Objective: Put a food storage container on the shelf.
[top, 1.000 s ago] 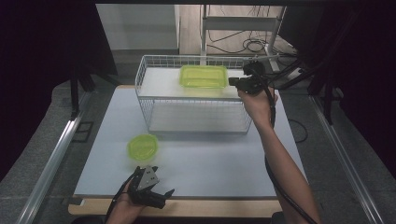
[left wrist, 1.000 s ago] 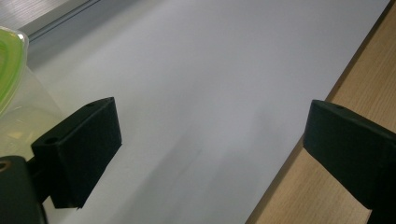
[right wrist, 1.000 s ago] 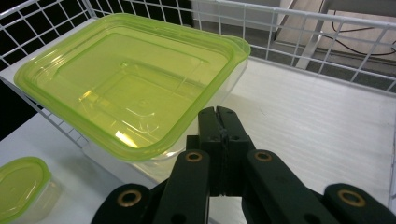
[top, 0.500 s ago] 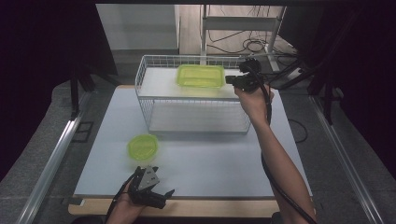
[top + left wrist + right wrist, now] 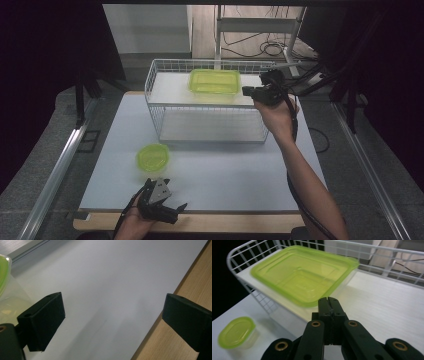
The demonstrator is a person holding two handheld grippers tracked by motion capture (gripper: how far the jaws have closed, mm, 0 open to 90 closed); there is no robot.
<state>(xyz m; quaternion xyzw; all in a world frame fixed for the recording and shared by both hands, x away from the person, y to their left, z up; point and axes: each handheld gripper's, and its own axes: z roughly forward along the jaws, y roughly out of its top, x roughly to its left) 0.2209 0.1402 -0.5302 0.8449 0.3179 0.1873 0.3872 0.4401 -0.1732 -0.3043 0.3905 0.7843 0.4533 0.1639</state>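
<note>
Since the earlier frames, the right gripper (image 5: 246, 90) has been drawn slightly away from the rectangular translucent green plastic container (image 5: 214, 81), toward the right end of the white wire basket shelf (image 5: 202, 104); the container itself has kept its place, and the left gripper (image 5: 172, 198) has been kept where it was.

The container is seen resting on the upper deck of the wire shelf, near the deck's middle and toward its far rail. Its long axis is laid along the length of the shelf, so that one short end is turned toward the right gripper. In the right gripper view the jaws are pressed together with nothing between them, and the container (image 5: 304, 275) lies just ahead of and above the shut tips (image 5: 329, 302), apart from them.

The right hand (image 5: 275, 112) is judged far nearer to that container than the left, which is held at the near edge of the white table mat (image 5: 240, 170), well apart from the shelf. The left gripper's jaws are spread wide over bare mat (image 5: 105, 290), with nothing held. A small round translucent green plastic tub (image 5: 152, 157) is set on the mat in front of the shelf, just beyond the left gripper, and its rim (image 5: 3, 275) is caught at the left edge of the left gripper view.

Any coming move on the large container would seem to call for the right jaws to be opened first, with the short end met head-on.
</note>
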